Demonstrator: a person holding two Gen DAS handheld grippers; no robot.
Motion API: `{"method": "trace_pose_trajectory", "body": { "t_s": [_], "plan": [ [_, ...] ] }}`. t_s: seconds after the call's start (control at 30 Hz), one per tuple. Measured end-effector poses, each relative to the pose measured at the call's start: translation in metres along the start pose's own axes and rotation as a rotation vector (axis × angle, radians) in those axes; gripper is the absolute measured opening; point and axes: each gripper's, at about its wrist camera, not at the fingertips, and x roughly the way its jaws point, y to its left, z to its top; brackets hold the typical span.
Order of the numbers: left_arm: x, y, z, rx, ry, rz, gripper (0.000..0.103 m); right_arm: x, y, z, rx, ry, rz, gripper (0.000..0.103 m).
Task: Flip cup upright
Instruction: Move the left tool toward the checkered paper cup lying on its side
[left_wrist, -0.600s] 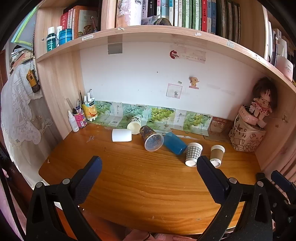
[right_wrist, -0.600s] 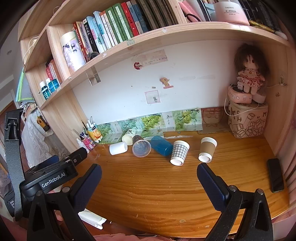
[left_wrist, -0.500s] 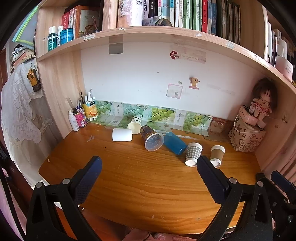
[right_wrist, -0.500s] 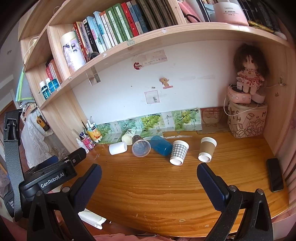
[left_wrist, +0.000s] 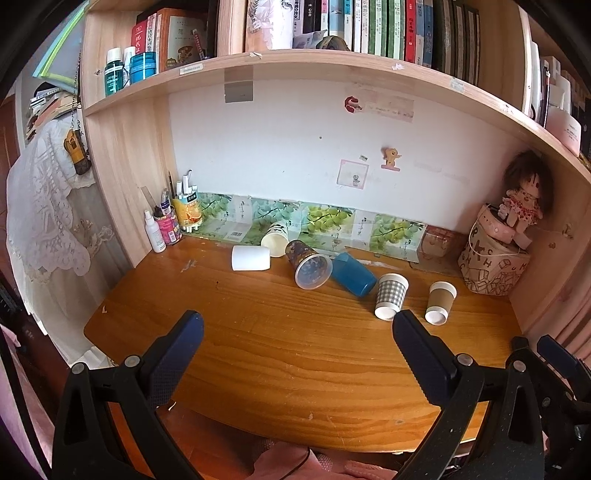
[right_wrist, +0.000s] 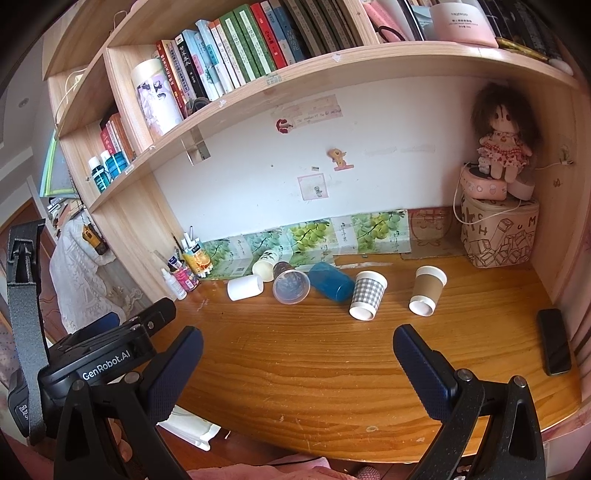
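Several cups lie tipped over in a row at the back of the wooden desk (left_wrist: 295, 350): a white cup (left_wrist: 250, 258), a cream paper cup (left_wrist: 275, 240), a clear patterned cup (left_wrist: 309, 264), a blue cup (left_wrist: 351, 273), a checked paper cup (left_wrist: 390, 296) and a brown paper cup (left_wrist: 439, 302). The right wrist view shows the same row, with the checked cup (right_wrist: 366, 295) and brown cup (right_wrist: 425, 290) nearest. My left gripper (left_wrist: 297, 328) and right gripper (right_wrist: 297, 345) are both open, empty, and held back near the desk's front edge.
Bottles and a pen holder (left_wrist: 173, 221) stand at the back left. A patterned box (left_wrist: 491, 266) with a doll sits at the back right. A black phone (right_wrist: 556, 341) lies at the right edge. A bookshelf (left_wrist: 314, 62) overhangs the desk.
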Motion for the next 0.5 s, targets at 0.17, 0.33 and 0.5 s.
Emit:
{"method": "trace_pose_trajectory", "body": {
  "t_s": [0.17,0.33,0.5],
  "plan": [
    [-0.006,0.003,-0.001,-0.001,-0.011,0.024,0.102,-0.002,-0.001,-0.001,0.012,-0.011,0.025,0.103],
    [-0.008,0.010,0.000,-0.035,-0.016,0.037,0.102,0.004,-0.002,0.001,0.020,0.003,0.032,0.103],
    [-0.002,0.011,0.001,-0.053,0.000,0.035,0.102,0.012,-0.006,0.004,0.037,0.014,0.048,0.103]
  ]
}}
